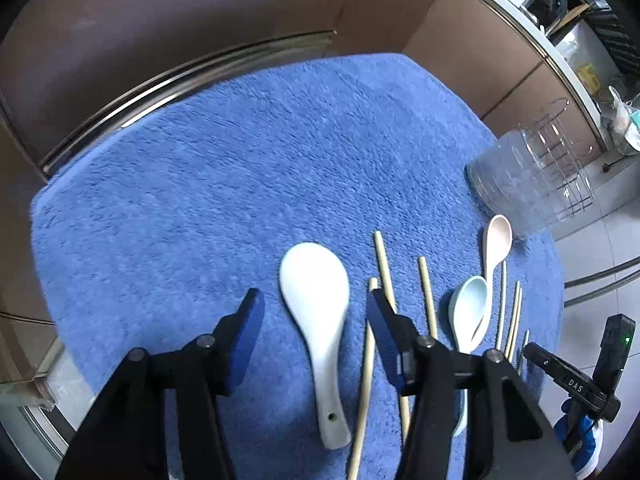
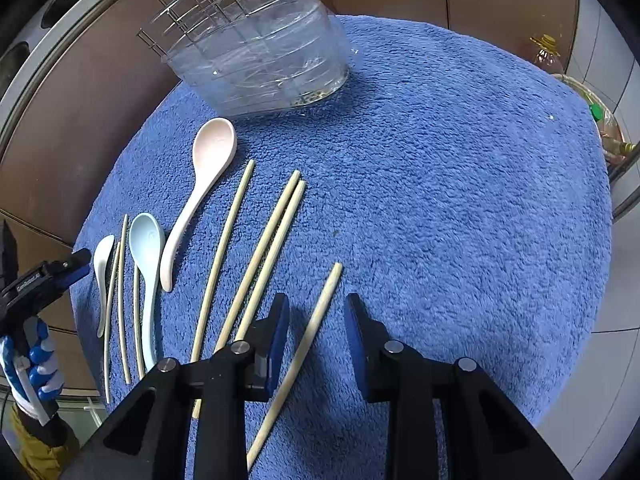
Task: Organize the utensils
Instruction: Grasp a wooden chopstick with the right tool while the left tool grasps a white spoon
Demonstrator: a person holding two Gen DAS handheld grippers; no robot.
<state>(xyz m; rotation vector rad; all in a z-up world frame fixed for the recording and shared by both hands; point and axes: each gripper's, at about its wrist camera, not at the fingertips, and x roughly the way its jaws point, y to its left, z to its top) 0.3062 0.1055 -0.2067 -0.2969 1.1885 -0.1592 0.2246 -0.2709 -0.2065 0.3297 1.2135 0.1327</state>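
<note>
Utensils lie on a blue towel (image 1: pixel 200 200). My left gripper (image 1: pixel 314 306) is open, its fingers on either side of a white spoon (image 1: pixel 316 300). Beside it lie several wooden chopsticks (image 1: pixel 384 264), a light blue spoon (image 1: pixel 469 312) and a pink spoon (image 1: pixel 497 240). My right gripper (image 2: pixel 316 314) is open, with a single chopstick (image 2: pixel 316 328) lying between its fingers on the towel (image 2: pixel 460 184). To its left lie a chopstick pair (image 2: pixel 272 240), another chopstick (image 2: pixel 224 252), the pink spoon (image 2: pixel 208 164), the light blue spoon (image 2: pixel 146 248) and the white spoon (image 2: pixel 103 264).
A clear plastic container with a wire rack inside (image 2: pixel 256 52) stands at the towel's far edge; it also shows in the left wrist view (image 1: pixel 520 184). Brown cabinet panels (image 1: pixel 180 12) and a metal rim (image 1: pixel 180 80) surround the towel. Bottles (image 2: pixel 548 52) stand at the right.
</note>
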